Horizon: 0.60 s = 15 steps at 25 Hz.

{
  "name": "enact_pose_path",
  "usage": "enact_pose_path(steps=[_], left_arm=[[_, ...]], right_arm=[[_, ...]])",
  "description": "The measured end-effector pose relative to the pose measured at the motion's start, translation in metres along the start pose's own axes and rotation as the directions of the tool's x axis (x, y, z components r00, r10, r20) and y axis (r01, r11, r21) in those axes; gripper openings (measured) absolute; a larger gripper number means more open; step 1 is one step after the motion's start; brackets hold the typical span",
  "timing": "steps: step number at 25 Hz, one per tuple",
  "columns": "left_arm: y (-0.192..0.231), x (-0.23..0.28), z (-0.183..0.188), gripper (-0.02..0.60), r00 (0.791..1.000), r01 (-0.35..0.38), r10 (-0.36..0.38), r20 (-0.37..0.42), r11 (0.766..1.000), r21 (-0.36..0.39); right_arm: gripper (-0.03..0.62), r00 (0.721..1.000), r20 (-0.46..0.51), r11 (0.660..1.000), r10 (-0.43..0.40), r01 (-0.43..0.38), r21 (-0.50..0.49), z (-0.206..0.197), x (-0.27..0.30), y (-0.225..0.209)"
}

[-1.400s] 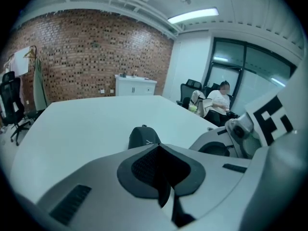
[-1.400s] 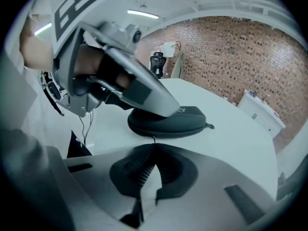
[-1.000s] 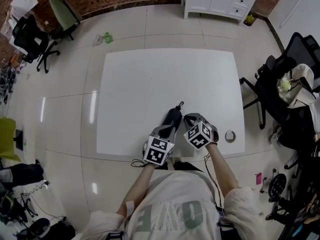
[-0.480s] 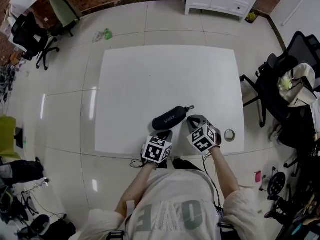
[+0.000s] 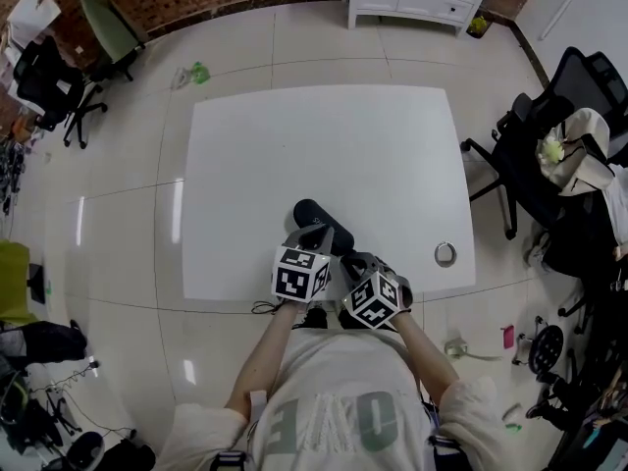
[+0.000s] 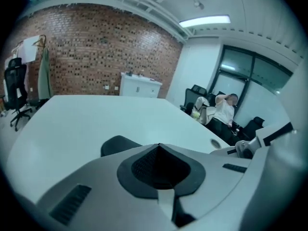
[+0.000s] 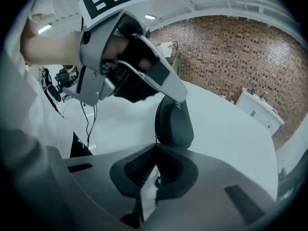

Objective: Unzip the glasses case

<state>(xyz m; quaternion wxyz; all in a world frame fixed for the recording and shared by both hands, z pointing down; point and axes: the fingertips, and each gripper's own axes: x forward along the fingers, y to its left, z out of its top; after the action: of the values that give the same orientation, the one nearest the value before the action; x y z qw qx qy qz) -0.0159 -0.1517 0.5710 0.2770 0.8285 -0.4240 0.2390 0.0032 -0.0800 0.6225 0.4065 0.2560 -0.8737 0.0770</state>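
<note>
Right gripper view | glasses case (image 7: 174, 121): "RY" | right hand-held gripper (image 7: 156, 148) clamps zip pull (image 7: 157, 137) | left hand-held gripper (image 6: 159, 146) closed

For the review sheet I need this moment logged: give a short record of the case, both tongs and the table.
surface: white table
glasses case: black, lying near the front edge, no opening visible
left gripper: tongs shut, tip against the case
right gripper: tongs shut, apparently on the zipper pull at the case's near end
other: small ring right of the case, apart from it
</note>
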Motion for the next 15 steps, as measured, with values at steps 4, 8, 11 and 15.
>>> enact_pose_path(steps=[4, 8, 11, 15], left_arm=[[-0.006, 0.014, -0.004, 0.002, 1.0, 0.002, -0.001, -0.02, 0.998, 0.055], [-0.006, 0.013, -0.006, 0.002, 1.0, 0.02, -0.019, -0.012, 0.999, 0.031], [-0.007, 0.012, -0.01, 0.002, 1.0, 0.009, -0.009, -0.013, 0.999, 0.048], [-0.007, 0.009, -0.015, 0.002, 1.0, 0.012, -0.012, -0.001, 1.0, 0.024]], right_arm=[[0.0, 1.0, 0.002, 1.0, -0.004, 0.004, 0.014, 0.001, 0.0, 0.003], [0.0, 1.0, -0.008, 0.999, -0.024, 0.024, 0.026, -0.005, -0.003, -0.001], [0.0, 0.998, -0.035, 0.998, -0.049, 0.05, 0.033, -0.015, -0.009, -0.009], [0.0, 0.99, -0.05, 0.986, -0.134, 0.138, 0.089, -0.029, -0.022, -0.047]])
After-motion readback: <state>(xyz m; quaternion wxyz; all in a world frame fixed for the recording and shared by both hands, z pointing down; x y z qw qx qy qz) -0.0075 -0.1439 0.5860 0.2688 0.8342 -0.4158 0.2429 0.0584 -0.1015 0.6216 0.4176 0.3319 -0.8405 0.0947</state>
